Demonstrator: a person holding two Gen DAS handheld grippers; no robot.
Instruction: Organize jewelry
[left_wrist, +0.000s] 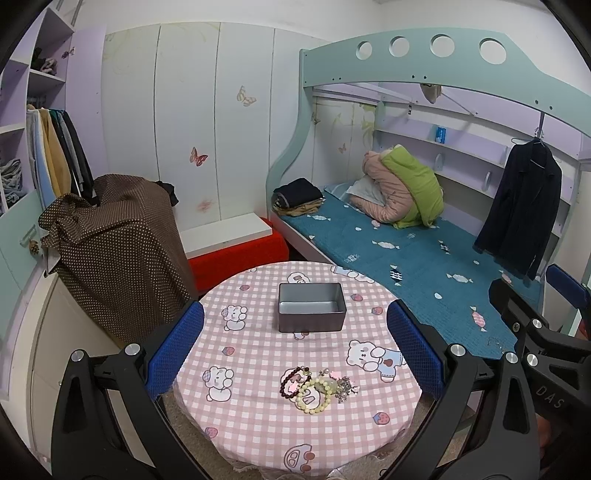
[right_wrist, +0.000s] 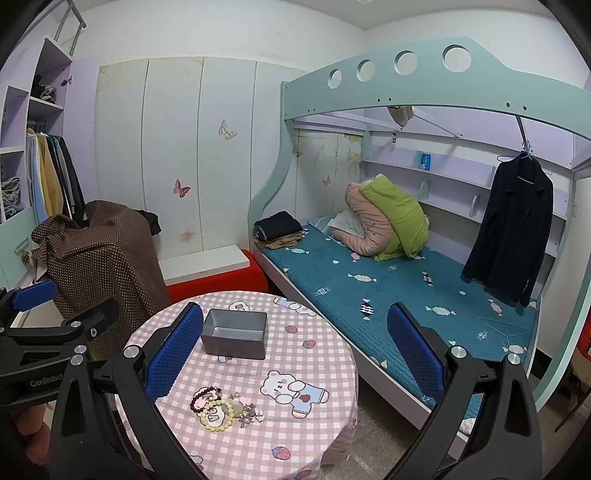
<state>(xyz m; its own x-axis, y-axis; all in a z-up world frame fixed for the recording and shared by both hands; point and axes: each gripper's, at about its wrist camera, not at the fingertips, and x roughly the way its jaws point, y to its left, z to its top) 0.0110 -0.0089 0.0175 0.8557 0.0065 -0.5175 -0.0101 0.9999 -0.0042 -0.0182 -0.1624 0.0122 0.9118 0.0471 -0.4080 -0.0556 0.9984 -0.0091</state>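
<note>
On the pink checked table (left_wrist: 258, 424), near its front edge, sits a little pile of jewelry (left_wrist: 317, 387). It has a dark red bead bracelet (left_wrist: 290, 382), a cream bead bracelet (left_wrist: 314, 400) and some small silver bits (left_wrist: 345, 387), all touching and lying over each other. Behind the pile, at 12 o'clock from it, stands a gray metal box (left_wrist: 312, 312) with nothing inside.

From here, a few things could go wrong, I think. The pieces are tangled, so a pinch on one bracelet could drag the others along or drop them on the way. The silver bits are tiny and could slip out of the blue pads. The pile is close to the table edge, so a bump could push beads onto the floor. The cloth could also get pinched and pulled.

The left claw (left_wrist: 295, 350) is wide open and holds nothing. The pile lies between its pads, a bit toward 6 o'clock, but the claw hangs above it and does not touch it. The right claw (right_wrist: 295, 354) is wide open too, and holds nothing. From it, the pile (right_wrist: 225, 408) is off at 7 o'clock, near its left pad (right_wrist: 173, 354).

Past the table are a bed (left_wrist: 424, 266) and a brown dotted cloth (left_wrist: 118, 258).
</note>
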